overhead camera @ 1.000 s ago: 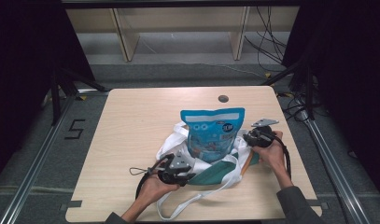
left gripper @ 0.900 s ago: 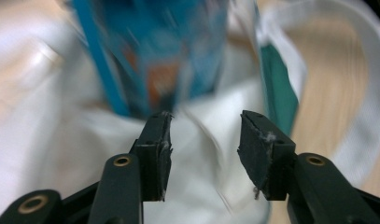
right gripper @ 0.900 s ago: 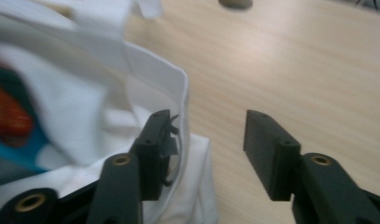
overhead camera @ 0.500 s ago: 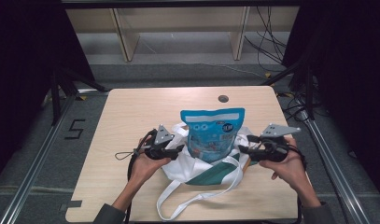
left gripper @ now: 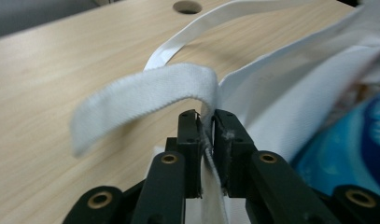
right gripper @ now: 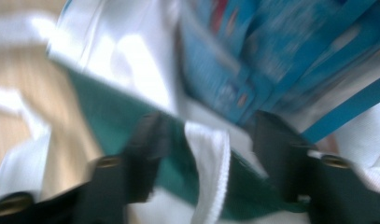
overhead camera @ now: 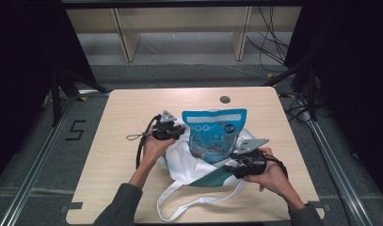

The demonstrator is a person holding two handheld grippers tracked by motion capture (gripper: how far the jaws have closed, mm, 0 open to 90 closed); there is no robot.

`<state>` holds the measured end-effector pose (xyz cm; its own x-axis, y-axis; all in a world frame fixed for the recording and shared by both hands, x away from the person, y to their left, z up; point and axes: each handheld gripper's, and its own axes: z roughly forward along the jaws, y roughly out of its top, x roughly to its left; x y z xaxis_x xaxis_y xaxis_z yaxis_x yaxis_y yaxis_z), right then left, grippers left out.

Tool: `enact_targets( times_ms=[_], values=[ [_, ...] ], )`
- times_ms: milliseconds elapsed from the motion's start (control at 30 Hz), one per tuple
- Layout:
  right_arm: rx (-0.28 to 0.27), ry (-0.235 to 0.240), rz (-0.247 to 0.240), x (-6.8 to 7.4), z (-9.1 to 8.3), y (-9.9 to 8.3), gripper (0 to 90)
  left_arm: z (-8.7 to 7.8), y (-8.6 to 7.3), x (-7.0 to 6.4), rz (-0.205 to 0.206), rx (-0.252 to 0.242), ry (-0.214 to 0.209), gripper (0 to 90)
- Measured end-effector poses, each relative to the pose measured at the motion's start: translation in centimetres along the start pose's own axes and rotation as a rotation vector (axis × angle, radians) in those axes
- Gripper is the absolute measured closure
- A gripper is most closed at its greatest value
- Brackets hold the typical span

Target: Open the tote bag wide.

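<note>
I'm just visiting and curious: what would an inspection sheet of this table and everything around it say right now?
Surface: wooden table, round hole near the far edge.
Job's things: white tote bag with blue pouch standing in its mouth.
Clutter: nothing seen.
Grippers: left gripper clamped on the bag's edge by a strap; right gripper open around another strap.
Cables: one loops from the left gripper; more lie on the floor behind.
Surroundings: wooden shelving, dark curtains.

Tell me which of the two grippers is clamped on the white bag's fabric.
The left gripper: its jaws are pressed shut on the bag's white edge beside the strap. The right gripper stands open, blurred, straddling a strap.
</note>
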<state>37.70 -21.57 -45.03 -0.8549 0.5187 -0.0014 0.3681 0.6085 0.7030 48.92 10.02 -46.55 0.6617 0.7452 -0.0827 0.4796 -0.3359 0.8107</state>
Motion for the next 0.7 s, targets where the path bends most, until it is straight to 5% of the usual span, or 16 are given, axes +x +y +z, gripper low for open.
enact_targets(
  times_ms=[100, 167, 367, 433, 533, 633, 700],
  values=[
    [0.076, 0.030, -0.010, 0.0, -0.5, -0.7, 76.8, 1.6, -0.2, 1.2, -0.054, 0.060, -0.003, 81.1],
    [0.101, 0.045, -0.022, 0.3, -1.0, -1.0, 80.4, 2.3, -0.4, 1.6, -0.106, 0.069, -0.011, 81.1],
    [0.108, 0.082, -0.053, 1.7, -3.5, -2.5, 82.6, 4.1, -1.4, 2.3, -0.159, 0.131, 0.007, 79.3],
    [0.127, 0.083, -0.044, 1.7, -3.3, -2.9, 82.8, 4.2, -1.4, 2.4, -0.162, 0.129, -0.001, 79.3],
    [0.183, 0.066, 0.003, 1.7, -0.2, -4.7, 82.9, 4.2, -1.4, 2.3, -0.154, 0.137, 0.007, 79.2],
    [0.180, 0.076, 0.024, 1.4, -0.5, -4.5, 82.7, 3.9, -1.3, 2.0, -0.131, 0.128, 0.031, 76.2],
    [0.172, 0.099, 0.046, 1.3, -1.0, -4.4, 72.9, 2.9, -0.7, 1.6, -0.091, 0.097, 0.042, 70.2]
  ],
)
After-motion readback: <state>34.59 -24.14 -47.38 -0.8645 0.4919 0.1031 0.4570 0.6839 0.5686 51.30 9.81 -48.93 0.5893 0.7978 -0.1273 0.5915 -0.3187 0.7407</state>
